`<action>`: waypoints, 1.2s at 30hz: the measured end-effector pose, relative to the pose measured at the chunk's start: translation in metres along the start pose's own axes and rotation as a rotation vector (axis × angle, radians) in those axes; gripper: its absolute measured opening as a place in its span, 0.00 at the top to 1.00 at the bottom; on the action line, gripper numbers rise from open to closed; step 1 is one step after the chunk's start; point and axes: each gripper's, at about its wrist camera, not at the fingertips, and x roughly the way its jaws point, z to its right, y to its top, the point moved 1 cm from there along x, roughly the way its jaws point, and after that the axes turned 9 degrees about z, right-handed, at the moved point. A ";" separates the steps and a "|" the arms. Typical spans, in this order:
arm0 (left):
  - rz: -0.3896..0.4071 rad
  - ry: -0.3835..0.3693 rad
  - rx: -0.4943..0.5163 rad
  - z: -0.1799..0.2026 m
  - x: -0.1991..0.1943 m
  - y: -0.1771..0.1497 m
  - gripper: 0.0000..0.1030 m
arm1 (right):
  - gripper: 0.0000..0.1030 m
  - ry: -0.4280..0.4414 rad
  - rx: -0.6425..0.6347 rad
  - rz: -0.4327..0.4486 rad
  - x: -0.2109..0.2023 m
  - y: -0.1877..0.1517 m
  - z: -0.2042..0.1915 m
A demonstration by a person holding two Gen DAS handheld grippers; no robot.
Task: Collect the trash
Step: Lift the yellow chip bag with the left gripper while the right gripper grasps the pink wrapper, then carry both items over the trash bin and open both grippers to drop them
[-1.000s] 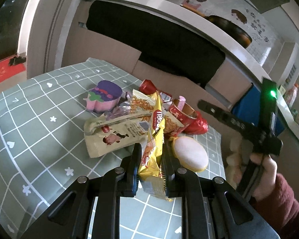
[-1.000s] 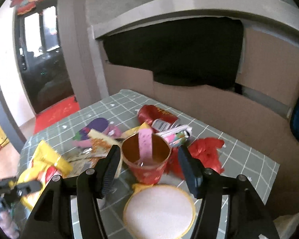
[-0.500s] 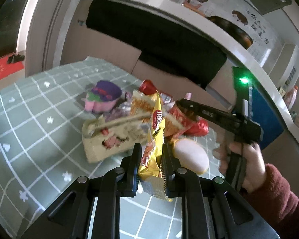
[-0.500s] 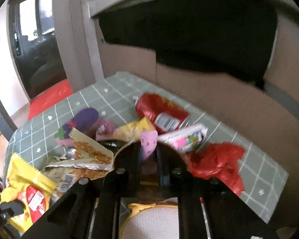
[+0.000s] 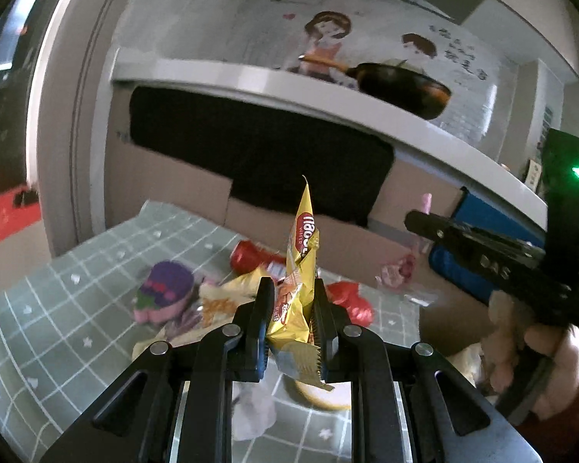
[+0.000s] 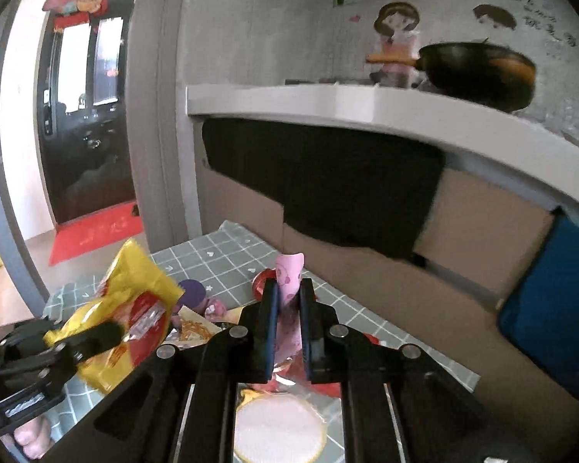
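My left gripper [image 5: 291,301] is shut on a yellow wafer wrapper [image 5: 299,270] and holds it up above the table. It also shows in the right wrist view [image 6: 131,308]. My right gripper [image 6: 288,301] is shut on a pink wrapper strip [image 6: 288,289] and holds it in the air; the strip's tip [image 5: 426,202] shows in the left wrist view beyond the right gripper's body [image 5: 494,262]. On the green checked tablecloth [image 5: 58,328] lie more trash: a purple and pink cake-shaped piece [image 5: 164,289], a red bag [image 5: 351,301], a red packet [image 5: 251,256] and snack wrappers [image 5: 220,297].
A round white and yellow disc [image 6: 278,428] lies at the near table edge. A cardboard panel [image 5: 166,189] with a black cloth [image 5: 258,158] stands behind the table. A grey ledge [image 6: 366,108] carries a dark pan [image 6: 478,75]. A blue object [image 6: 552,308] is at right.
Both grippers rose from the table. The right gripper shut on the pink strip and lifted it out of the red cup. The left gripper still holds the yellow wrapper, now higher.
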 end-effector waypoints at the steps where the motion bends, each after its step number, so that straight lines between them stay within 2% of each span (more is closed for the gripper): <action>1: 0.007 -0.003 0.010 0.005 -0.002 0.002 0.81 | 0.91 -0.006 0.006 0.009 -0.010 0.000 0.004; 6: 0.052 -0.040 0.066 0.038 -0.013 0.011 0.81 | 0.91 -0.032 0.032 0.052 -0.054 -0.002 0.022; 9: 0.054 -0.080 0.074 0.058 -0.014 0.014 0.81 | 0.91 -0.055 0.057 0.079 -0.084 -0.005 0.036; 15: 0.044 -0.184 0.113 0.114 -0.014 0.008 0.81 | 0.90 -0.129 0.089 0.116 -0.149 -0.022 0.065; 18: 0.030 -0.260 0.135 0.148 -0.013 0.002 0.81 | 0.90 -0.178 0.112 0.136 -0.179 -0.034 0.083; 28: -0.108 -0.442 0.166 0.247 0.016 -0.046 0.81 | 0.90 -0.371 0.195 0.145 -0.251 -0.079 0.155; 31: -0.157 -0.470 0.171 0.266 0.029 -0.064 0.81 | 0.90 -0.408 0.230 0.136 -0.261 -0.096 0.175; 36: -0.241 -0.484 0.183 0.290 0.052 -0.091 0.81 | 0.90 -0.421 0.294 0.110 -0.259 -0.121 0.201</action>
